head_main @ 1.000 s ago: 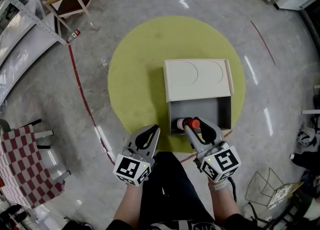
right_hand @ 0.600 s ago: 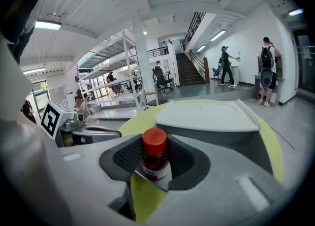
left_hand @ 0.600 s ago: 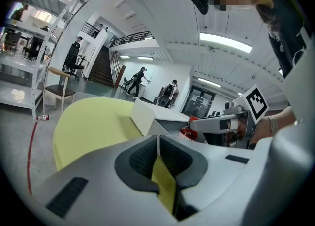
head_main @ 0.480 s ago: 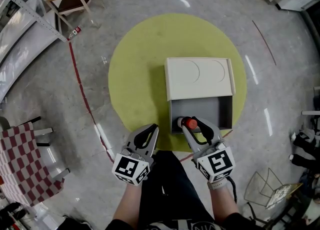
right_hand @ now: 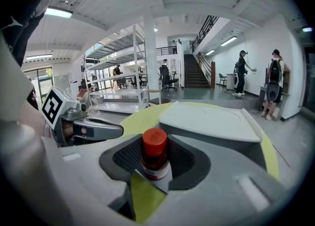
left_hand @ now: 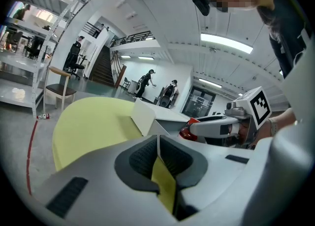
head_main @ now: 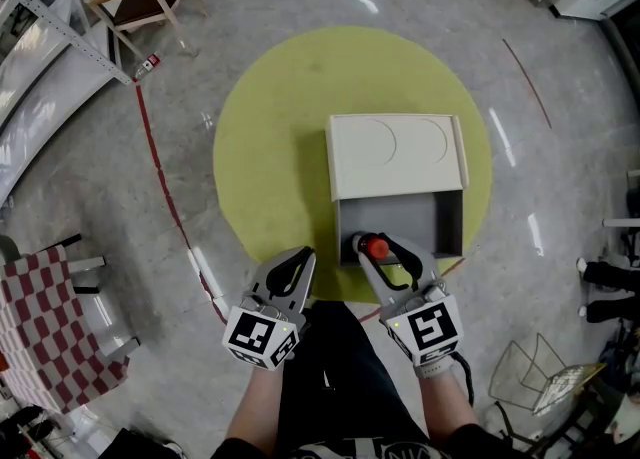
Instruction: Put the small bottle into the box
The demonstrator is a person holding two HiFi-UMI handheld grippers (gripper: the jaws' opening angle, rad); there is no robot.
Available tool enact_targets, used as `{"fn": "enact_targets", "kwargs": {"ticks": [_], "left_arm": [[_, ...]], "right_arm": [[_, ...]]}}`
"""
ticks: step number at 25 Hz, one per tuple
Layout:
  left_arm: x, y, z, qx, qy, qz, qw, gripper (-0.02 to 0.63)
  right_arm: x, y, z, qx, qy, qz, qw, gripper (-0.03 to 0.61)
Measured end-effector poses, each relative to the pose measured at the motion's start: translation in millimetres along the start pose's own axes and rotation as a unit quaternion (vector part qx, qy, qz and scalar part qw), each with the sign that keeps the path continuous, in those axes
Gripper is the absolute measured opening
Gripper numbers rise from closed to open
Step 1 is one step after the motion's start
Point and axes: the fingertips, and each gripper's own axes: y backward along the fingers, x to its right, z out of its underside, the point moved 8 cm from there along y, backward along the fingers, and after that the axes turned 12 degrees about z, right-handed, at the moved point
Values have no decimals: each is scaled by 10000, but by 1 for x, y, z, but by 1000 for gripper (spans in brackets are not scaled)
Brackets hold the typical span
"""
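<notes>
Right claw (head_main: pixel 380 249) is clamped on the small bottle (right_hand: pixel 155 153): bottle upright between the ribbed dark pads, red cap sticking up past the tips. Claw and bottle sit over the near-left corner of the box (head_main: pixel 450 219), above its open compartment. I can't tell if the bottle touches the box floor.

Left claw (head_main: pixel 297 265) is closed up with nothing in it, parked just beside the right one at the near edge of the round yellow bench (head_main: pixel 270 147).

The box is squarish with a grey interior. Its pale lid (head_main: pixel 395 155) is flipped open away from the person, lies flat, and has two curved marks on it. Nothing sits between bottle and compartment.

Around: wooden chair (head_main: pixel 150 2) far left, red line (head_main: pixel 165 187) on the polished grey floor, red-and-white checked cloth (head_main: pixel 55 327) near left, wire basket (head_main: pixel 540 372) near right.
</notes>
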Motion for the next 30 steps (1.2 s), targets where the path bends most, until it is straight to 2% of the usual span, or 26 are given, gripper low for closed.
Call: {"fn": "enact_targets", "kwargs": {"ticks": [15,20,27,30], "left_arm": [[1,7,7,-1,83,6,10000,23],[3,9,7,-19,115,54,9999,23],[7,5,5,-61,69,192,9998,23],[9,4,4,-91,36,243,9997,23]], "right_arm": [[-7,2,1,98,-117,-189,9997,149],[-11,7,1,175,-209,-256,9993,175],[-11,12,1,347,-528,-293,9976,270],[-8,16,1,426,-505,-165,9977,273]]}}
